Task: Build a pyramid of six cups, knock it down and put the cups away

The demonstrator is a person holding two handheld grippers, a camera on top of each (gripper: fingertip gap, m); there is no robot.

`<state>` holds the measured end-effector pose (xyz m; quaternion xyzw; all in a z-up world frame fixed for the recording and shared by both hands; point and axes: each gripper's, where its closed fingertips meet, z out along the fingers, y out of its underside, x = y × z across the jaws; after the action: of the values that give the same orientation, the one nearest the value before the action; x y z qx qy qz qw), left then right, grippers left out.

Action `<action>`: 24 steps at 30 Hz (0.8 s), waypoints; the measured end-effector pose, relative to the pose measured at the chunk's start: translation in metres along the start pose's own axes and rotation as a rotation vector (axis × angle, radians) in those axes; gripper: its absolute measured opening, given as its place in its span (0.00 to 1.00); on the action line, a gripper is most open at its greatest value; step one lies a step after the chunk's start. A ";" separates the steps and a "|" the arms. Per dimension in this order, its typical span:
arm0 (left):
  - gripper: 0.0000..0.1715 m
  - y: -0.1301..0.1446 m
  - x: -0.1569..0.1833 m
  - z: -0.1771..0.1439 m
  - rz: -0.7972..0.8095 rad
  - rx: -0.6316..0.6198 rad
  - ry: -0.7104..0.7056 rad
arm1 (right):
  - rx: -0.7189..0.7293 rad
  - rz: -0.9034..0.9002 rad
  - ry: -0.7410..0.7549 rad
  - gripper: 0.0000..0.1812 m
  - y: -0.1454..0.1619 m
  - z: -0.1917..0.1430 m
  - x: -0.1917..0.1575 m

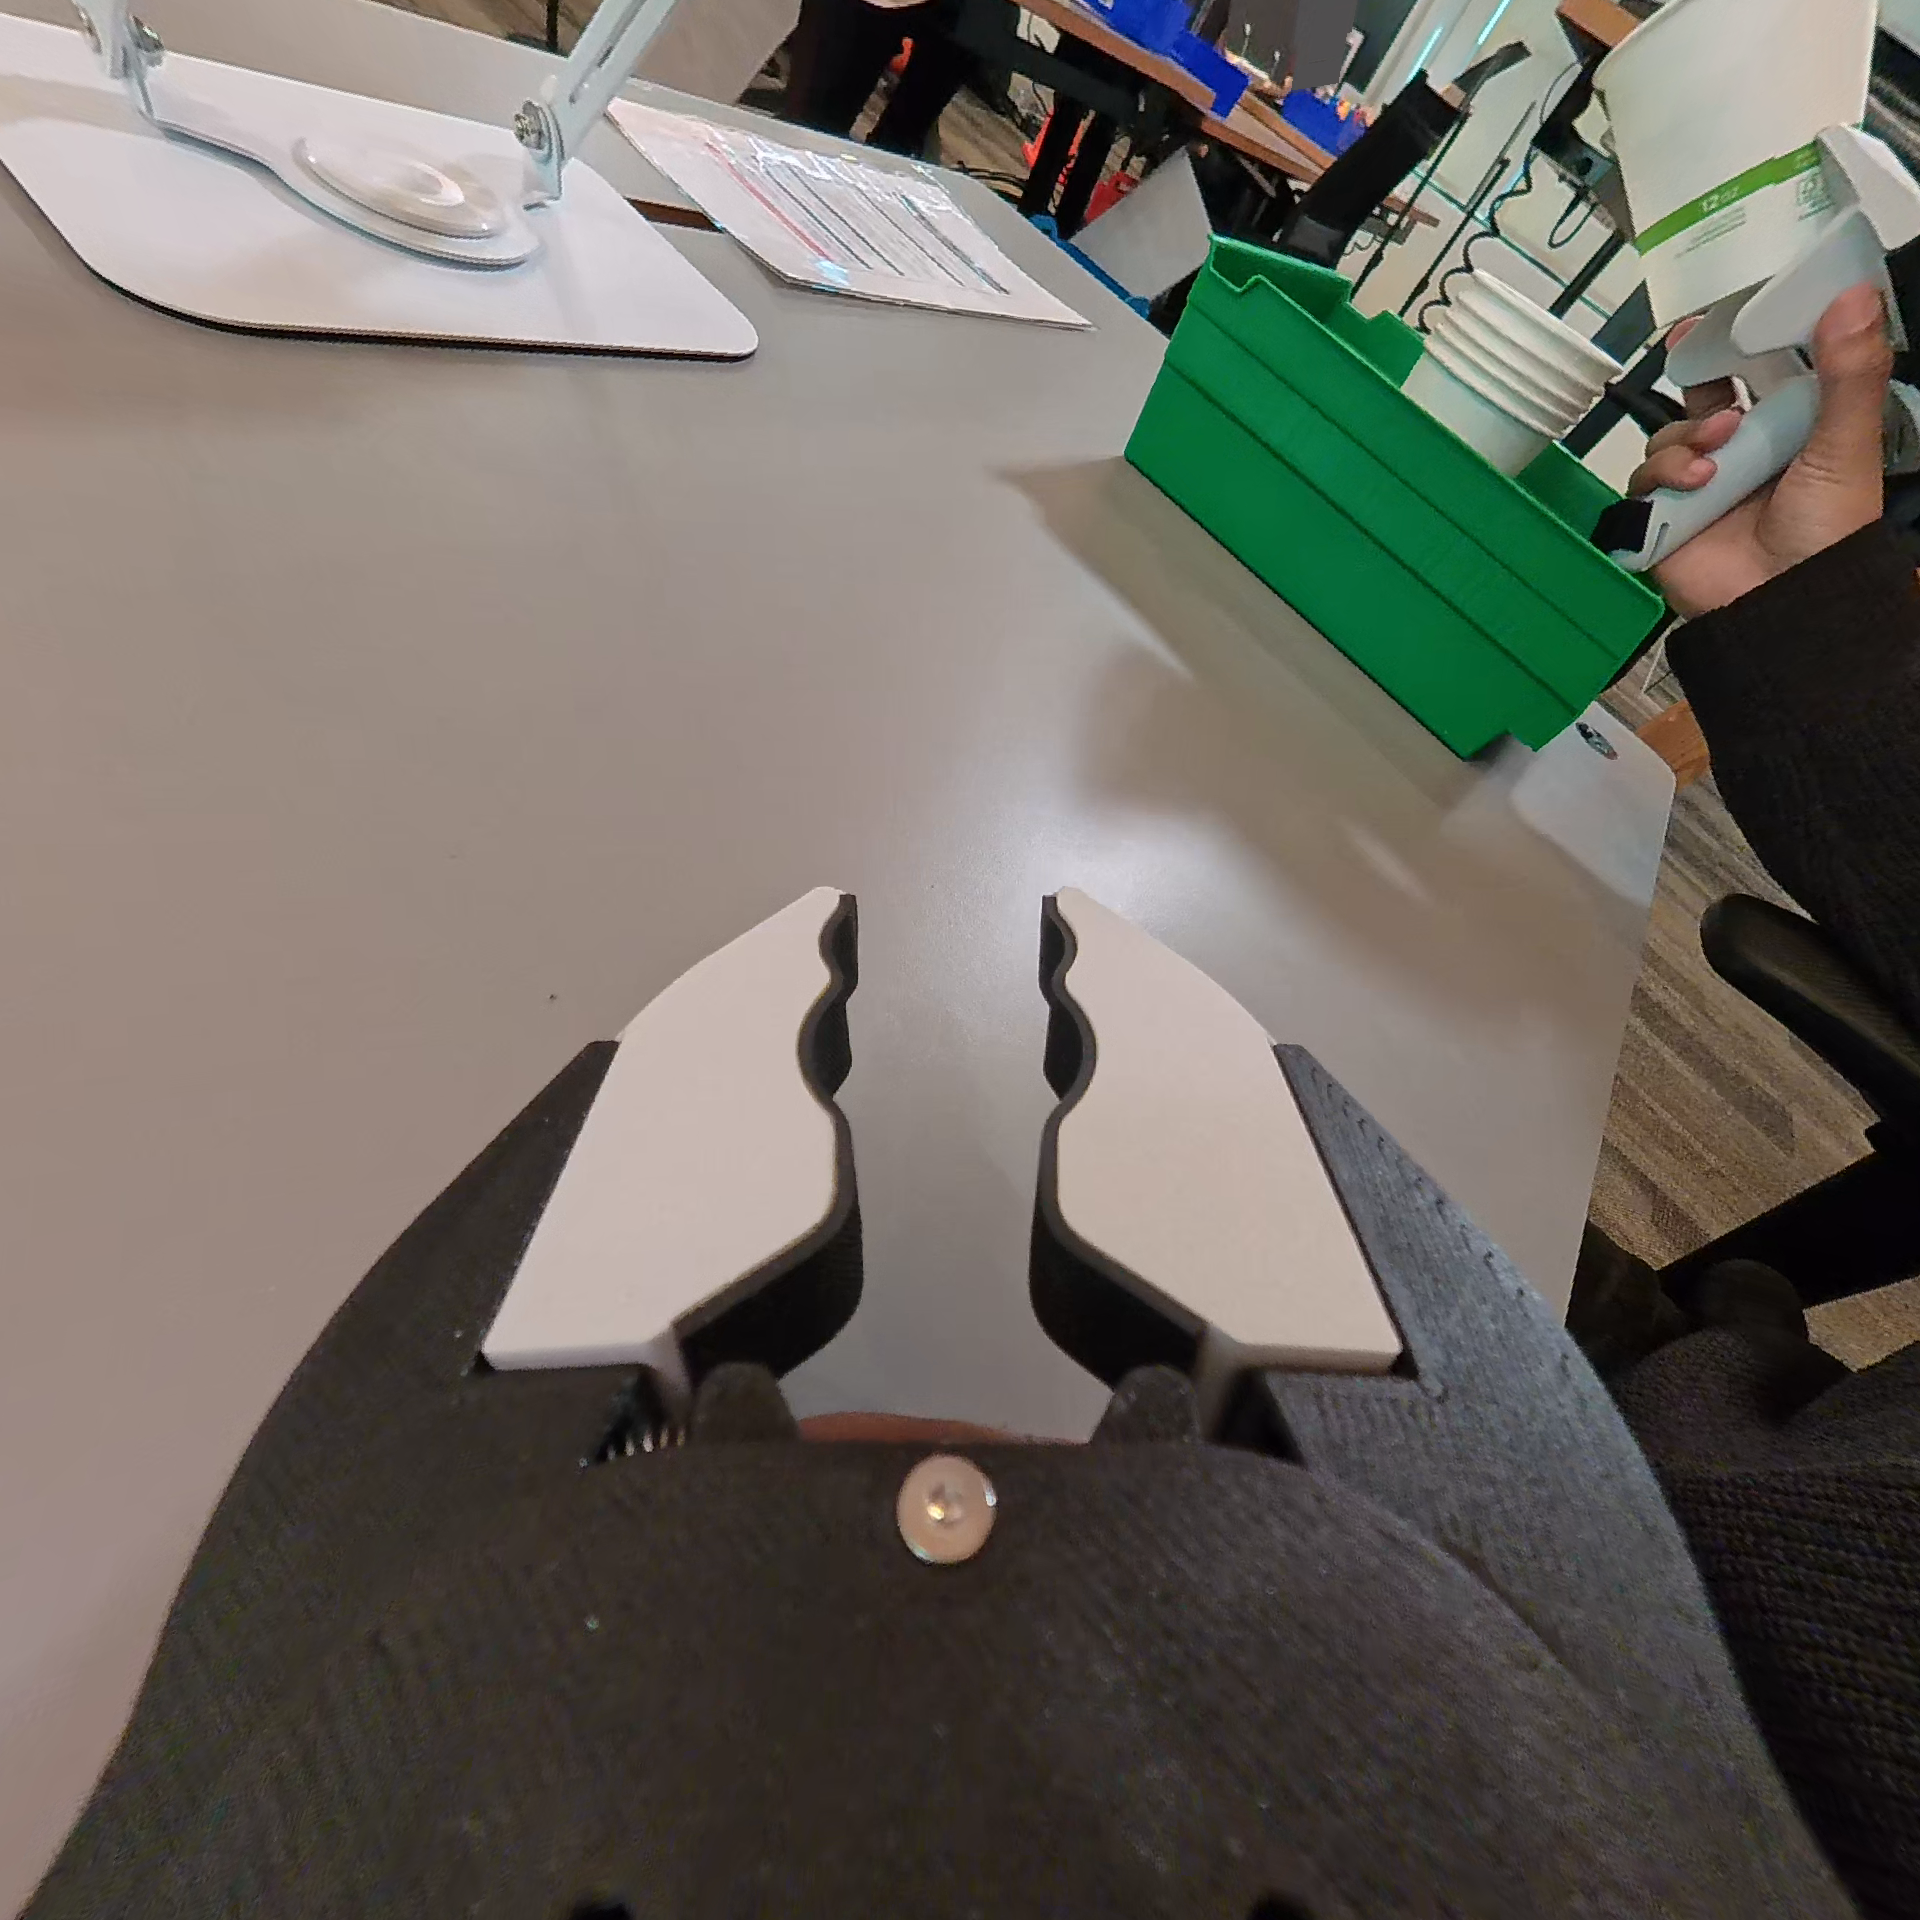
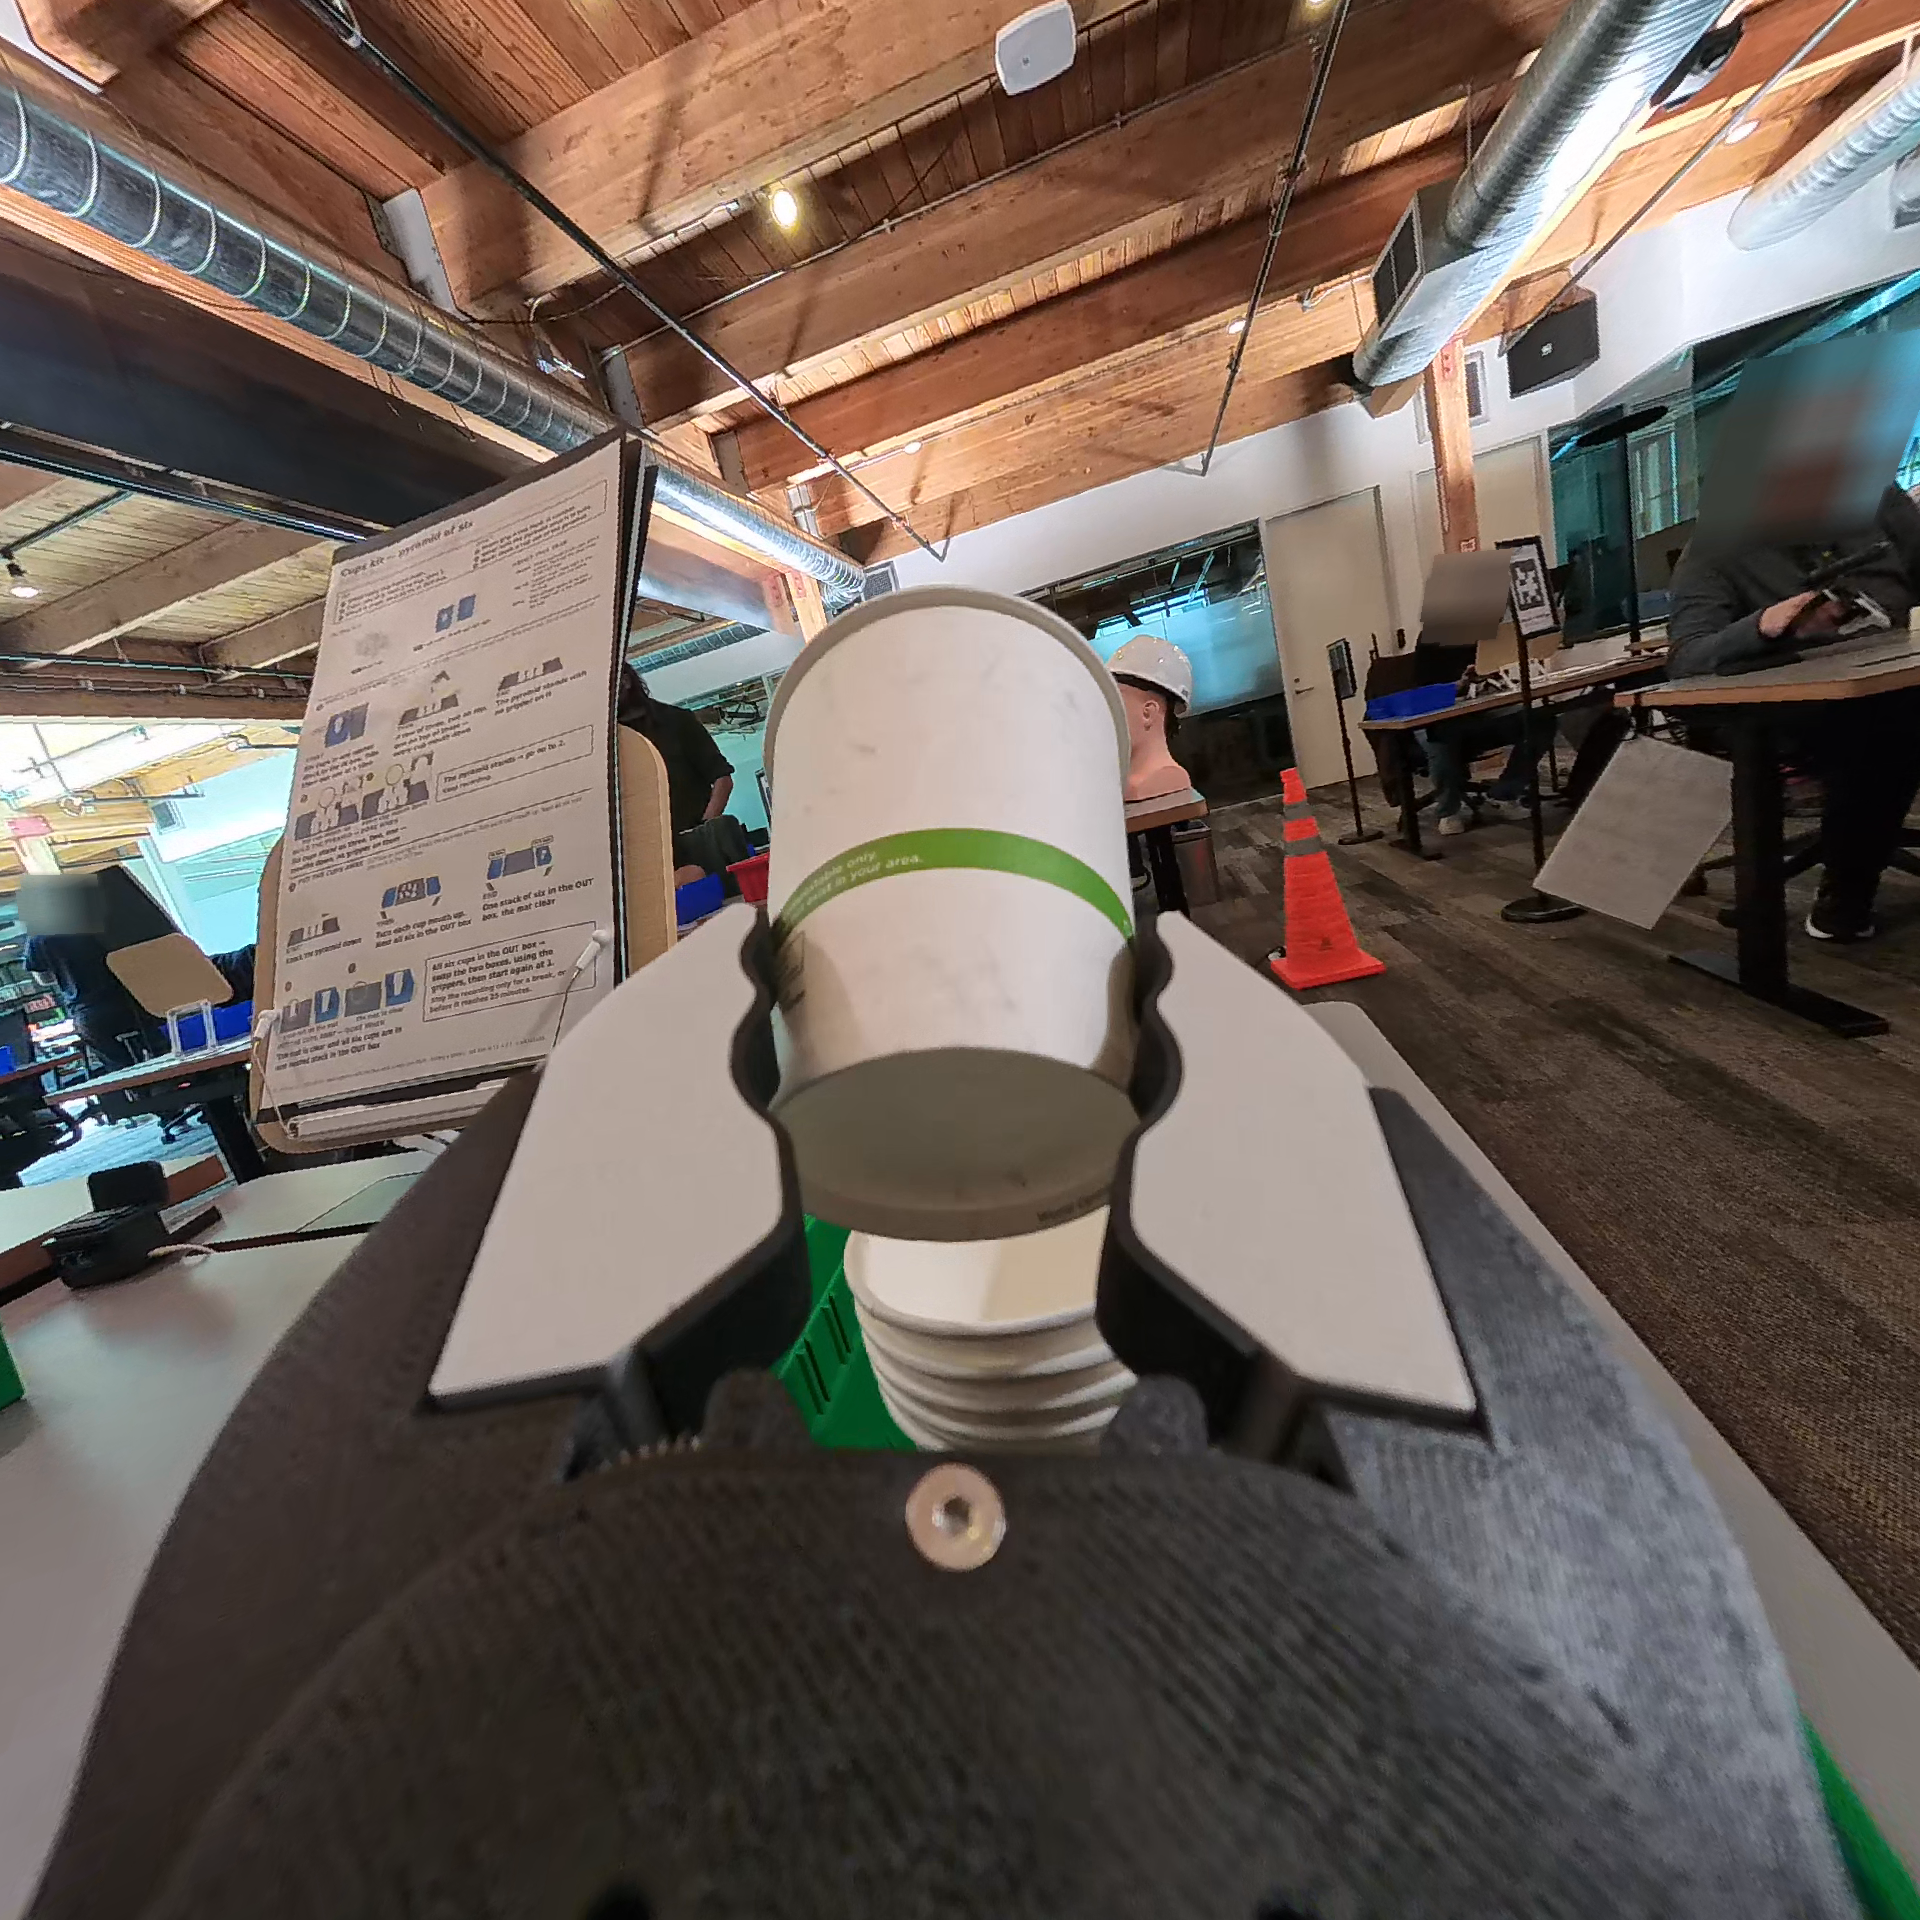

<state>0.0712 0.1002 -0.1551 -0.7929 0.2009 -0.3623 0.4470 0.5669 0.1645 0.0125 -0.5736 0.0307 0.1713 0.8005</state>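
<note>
Right gripper [image 2: 951, 997]: fingers clamped on the lower wall of a white paper cup [image 2: 951, 821], one finger each side, just above its base. Cup has a green band round it, sits about upright, tipped a little, base toward the camera and mouth up and away. It's held in the air, clear of everything below.

Directly under the held cup: a stack of nested white cups [image 2: 987, 1351], mouths up, not touching it. Stack stands in a green bin [image 2: 821, 1340]. In the left wrist view the same stack [image 1: 1496, 384] stands at the near end of the bin [image 1: 1382, 561], and the cup [image 1: 1725, 125] is above it, gripped by the right gripper [image 1: 1860, 208], with a hand [image 1: 1787, 457] on the handle.

Left gripper [image 1: 949, 914]: fingers apart, nothing between them, hovering low over bare grey table [image 1: 520, 675]. Well apart from the bin, which sits at the table's right edge.

Farther out on the table, left view: a white mat [image 1: 582, 249] carrying a white metal stand base, and a laminated sheet [image 1: 862, 223] lying flat beside it.

Right view background: an upright printed instruction board [image 2: 457, 790] left of the cup, an orange traffic cone [image 2: 1314, 894] on the floor to the right, desks with people seated behind.
</note>
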 end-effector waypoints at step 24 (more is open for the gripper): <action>0.21 -0.047 0.051 0.028 -0.045 0.133 0.123 | -0.002 -0.018 -0.016 0.37 -0.006 -0.020 -0.008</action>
<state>0.1260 0.1077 -0.1038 -0.7421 0.1856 -0.4326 0.4772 0.5642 0.1428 0.0131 -0.5734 0.0187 0.1687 0.8015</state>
